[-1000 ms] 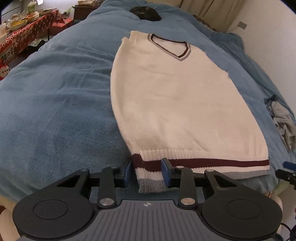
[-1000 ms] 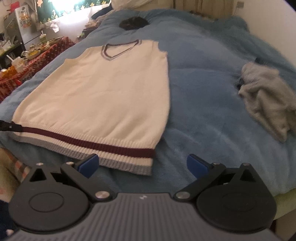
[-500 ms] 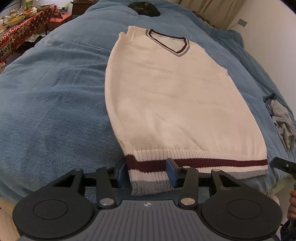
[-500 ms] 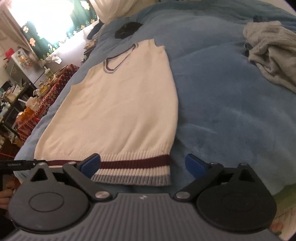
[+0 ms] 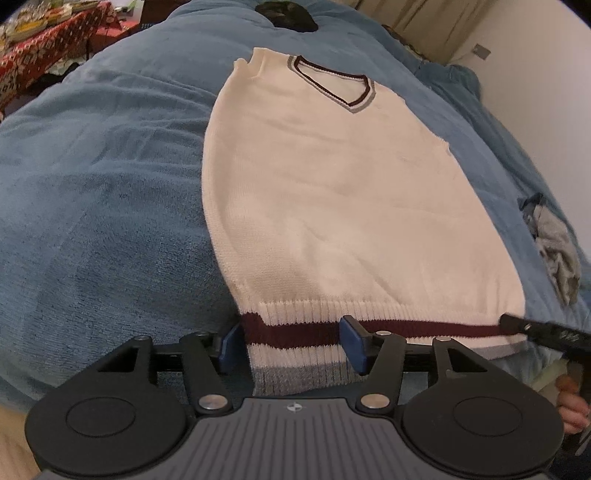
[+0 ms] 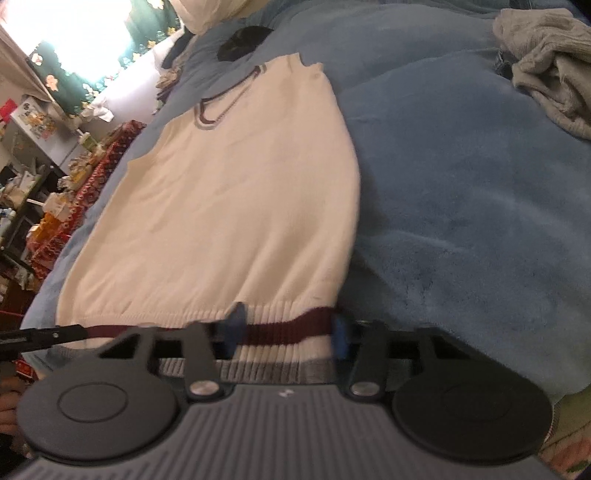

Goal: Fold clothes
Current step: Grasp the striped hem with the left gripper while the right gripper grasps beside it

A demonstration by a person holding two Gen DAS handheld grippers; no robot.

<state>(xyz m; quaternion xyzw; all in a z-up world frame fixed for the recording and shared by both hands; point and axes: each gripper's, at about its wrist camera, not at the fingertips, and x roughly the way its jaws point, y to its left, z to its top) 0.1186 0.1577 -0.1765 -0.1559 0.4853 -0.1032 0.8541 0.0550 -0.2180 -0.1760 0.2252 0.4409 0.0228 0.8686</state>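
Fingers on the left gripper (image 5: 291,345) sit partly apart, straddling the near-left corner of the vest's ribbed hem (image 5: 295,343); blue pads flank the maroon stripe, with knit between them but a visible gap, so no pinch on it. Cream vest (image 5: 332,192) lies flat, face up on the blue blanket (image 5: 92,206), V-neck collar (image 5: 332,86) at the far end, hem at the near edge of the bed. Left of the bed, a red patterned tablecloth (image 5: 33,70) with clutter on top. Dark lump (image 5: 284,16) on the blanket beyond the collar. Right gripper (image 6: 286,334) has its fingers parted by a similar amount, straddling the near-right hem corner (image 6: 284,347); the frame is motion-blurred, so cannot tell whether the pads actually touch the knit, but they are not closed on it. Its black finger also shows at the hem's right end in the left wrist view. Grey crumpled garment (image 6: 550,59) lies on the blanket well right of the vest.
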